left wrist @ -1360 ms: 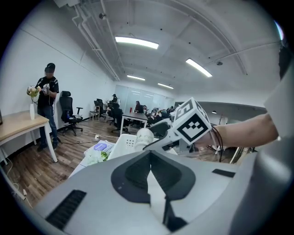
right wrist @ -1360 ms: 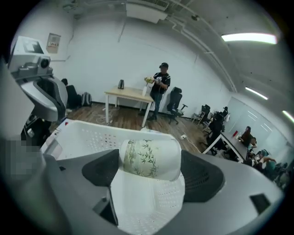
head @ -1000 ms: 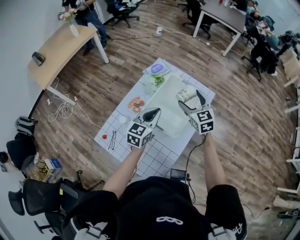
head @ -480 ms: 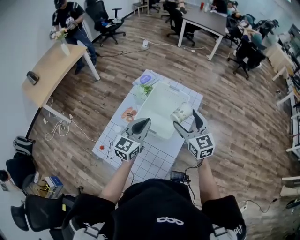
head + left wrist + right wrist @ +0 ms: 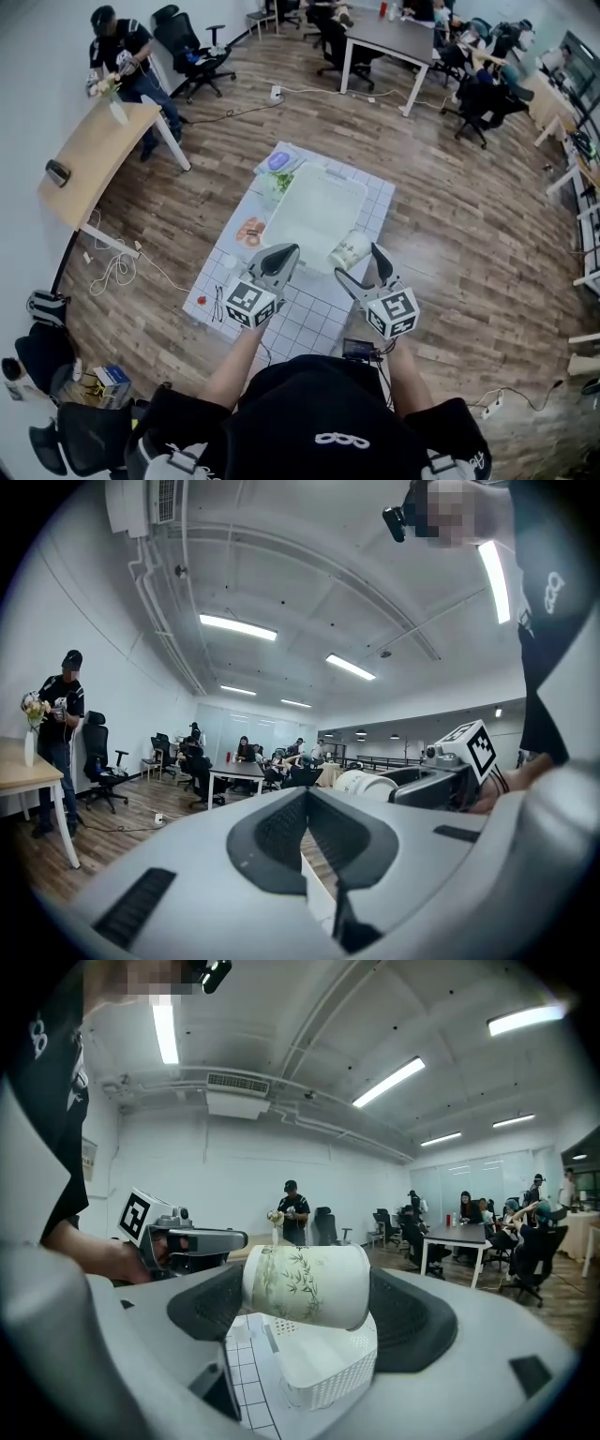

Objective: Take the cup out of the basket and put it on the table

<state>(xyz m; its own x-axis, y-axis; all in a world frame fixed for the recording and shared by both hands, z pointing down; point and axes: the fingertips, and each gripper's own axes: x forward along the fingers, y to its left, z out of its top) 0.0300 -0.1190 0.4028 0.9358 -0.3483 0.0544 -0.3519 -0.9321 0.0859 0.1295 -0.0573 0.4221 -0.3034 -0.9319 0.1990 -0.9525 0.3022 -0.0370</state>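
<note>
Right tongs [image 5: 357, 263]: pinching the cup, one jaw pressed on each side of it; just right of centre in the head view.
Left tongs [image 5: 279, 255]: pressed together with nothing between them; just left of the right tongs.
Cup [image 5: 349, 250]: white with a green leaf print, lying on its side in the right tongs, lifted clear of basket and table, at the basket's lower right corner in the head view.
Basket [image 5: 319, 211]: white, rectangular, with perforated walls, standing on the table at frame centre.
Table [image 5: 307, 311]: white with a grid pattern; a plate of orange food [image 5: 249, 230] and some greens [image 5: 279, 181] lie left of the basket.
Floor [image 5: 450, 234]: wood planks.
Upper left: a person [image 5: 117, 56] stands by a curved wooden desk [image 5: 89, 159].
</note>
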